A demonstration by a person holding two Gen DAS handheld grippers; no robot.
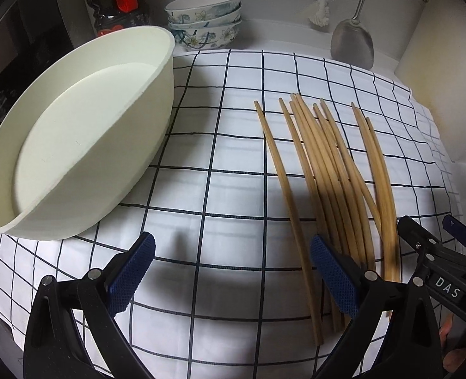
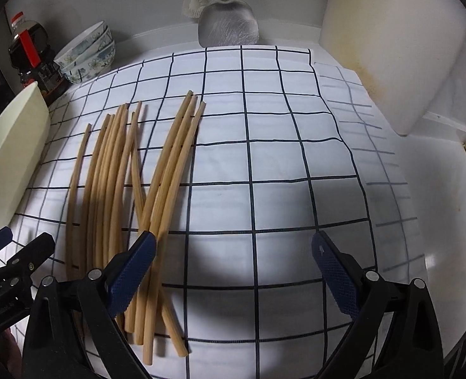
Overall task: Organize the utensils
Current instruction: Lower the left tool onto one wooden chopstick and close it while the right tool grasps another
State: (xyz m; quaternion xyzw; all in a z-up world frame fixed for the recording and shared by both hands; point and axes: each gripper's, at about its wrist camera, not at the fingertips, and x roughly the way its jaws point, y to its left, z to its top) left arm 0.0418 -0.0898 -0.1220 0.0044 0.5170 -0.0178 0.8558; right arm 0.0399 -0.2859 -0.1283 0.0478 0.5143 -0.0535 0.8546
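Because the loose fan of pale wooden chopsticks (image 2: pixel 131 208) lay on the checked white cloth (image 2: pixel 280 170), just beside the empty cream oval tray (image 1: pixel 84 145) probably meant for them, the left gripper (image 1: pixel 233 271) and right gripper (image 2: pixel 233 271) hung spread wide, holding nothing.

Wooden chopsticks (image 1: pixel 324 170) lie loosely fanned on my checked cloth (image 1: pixel 220 189), some crossing, right of my empty cream tub (image 1: pixel 75 145).

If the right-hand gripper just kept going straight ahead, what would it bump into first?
Probably nothing soon: ahead of the open right gripper lies bare checked cloth. The chopsticks lie left of its line. Farther on stands the metal spatula by the wall, though depth is unclear.
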